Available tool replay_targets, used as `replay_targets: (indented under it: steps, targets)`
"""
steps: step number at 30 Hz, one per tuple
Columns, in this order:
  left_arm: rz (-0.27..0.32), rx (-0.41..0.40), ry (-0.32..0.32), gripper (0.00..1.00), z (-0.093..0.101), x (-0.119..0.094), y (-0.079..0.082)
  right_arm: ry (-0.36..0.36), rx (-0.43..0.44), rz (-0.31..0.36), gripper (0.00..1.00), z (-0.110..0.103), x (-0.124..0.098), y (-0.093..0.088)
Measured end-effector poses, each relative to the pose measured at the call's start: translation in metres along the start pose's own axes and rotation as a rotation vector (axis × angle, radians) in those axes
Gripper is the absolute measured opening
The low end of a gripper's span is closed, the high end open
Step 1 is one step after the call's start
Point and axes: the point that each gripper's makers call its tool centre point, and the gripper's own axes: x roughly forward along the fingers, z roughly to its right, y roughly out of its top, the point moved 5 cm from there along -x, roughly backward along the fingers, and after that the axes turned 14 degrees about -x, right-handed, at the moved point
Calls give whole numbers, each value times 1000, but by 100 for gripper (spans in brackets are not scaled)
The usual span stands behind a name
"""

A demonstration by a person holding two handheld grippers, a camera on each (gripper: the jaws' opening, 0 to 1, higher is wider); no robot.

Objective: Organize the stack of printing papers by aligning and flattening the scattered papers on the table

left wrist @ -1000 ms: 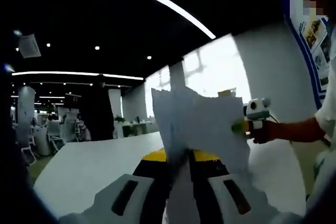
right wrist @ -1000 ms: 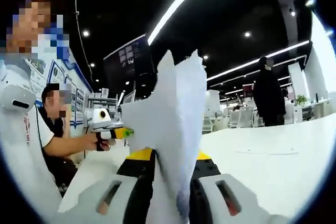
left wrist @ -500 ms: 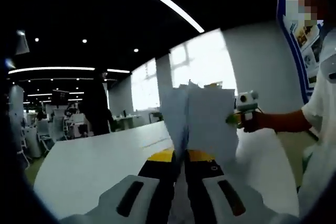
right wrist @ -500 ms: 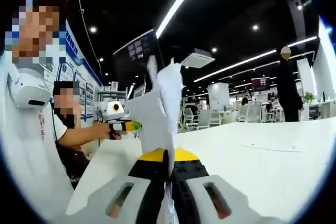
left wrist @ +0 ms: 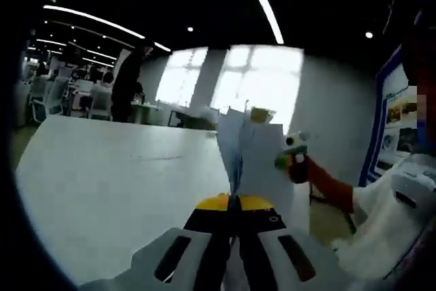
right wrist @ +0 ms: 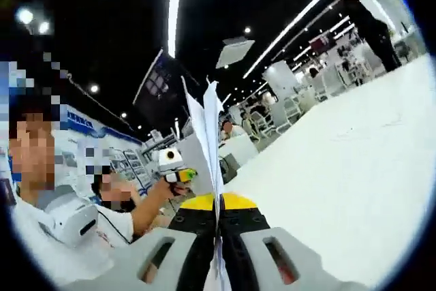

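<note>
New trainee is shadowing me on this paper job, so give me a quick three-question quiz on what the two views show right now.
1. True or false: the left tongs are shut on the paper stack.
2. What do the right tongs hold: A) a pen, B) the paper stack, C) nothing?
3. Fill in: the sheets stand ___ above the white table, not flat on it.

Key: 1 true; 2 B; 3 upright.

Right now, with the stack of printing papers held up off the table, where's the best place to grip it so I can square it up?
Grip the stack of printing papers at its two opposite side edges, one gripper from each side, as now: the left gripper and the right gripper are each shut on an edge. The sheets stand upright and fan unevenly at the top, so side holds probably leave the bottom edge free to tap on the table.
</note>
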Motion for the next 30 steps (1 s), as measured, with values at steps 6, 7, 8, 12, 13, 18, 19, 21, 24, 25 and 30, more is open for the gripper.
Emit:
replay_targets:
  steps: [6, 7, 8, 12, 13, 18, 19, 21, 24, 25, 30]
  targets:
    - [-29, -106, -20, 6, -8, 3, -11, -31, 129, -20, 0, 24, 7, -26]
    - [-30, -124, -15, 6, -11, 3, -14, -33, 129, -26, 0, 26, 9, -28]
    - [-31, -140, -4, 6, -14, 4, -17, -38, 131, -34, 0, 27, 10, -30]
    - [-23, -130, 30, 6, -30, 5, -25, -56, 114, -55, 0, 34, 15, -35]
    - [-14, -132, 33, 6, -33, 6, -27, -57, 112, -57, 0, 36, 16, -36]
    - [-7, -194, 51, 6, -55, 12, -36, -87, 144, -75, 0, 51, 20, -46]
    - [-7, -212, 53, 6, -58, 13, -37, -97, 161, -79, 0, 56, 20, -48]
    - [5, -309, 50, 6, -66, 17, -38, -106, 175, -80, 0, 62, 21, -50]
    - [16, -397, 55, 6, -84, 26, -38, -133, 192, -99, 0, 74, 24, -55]
    - [21, -430, 58, 6, -88, 29, -38, -144, 194, -104, 0, 80, 23, -57]
    - [4, -524, 129, 6, -118, 44, -42, -220, 175, -174, 0, 101, 27, -69]
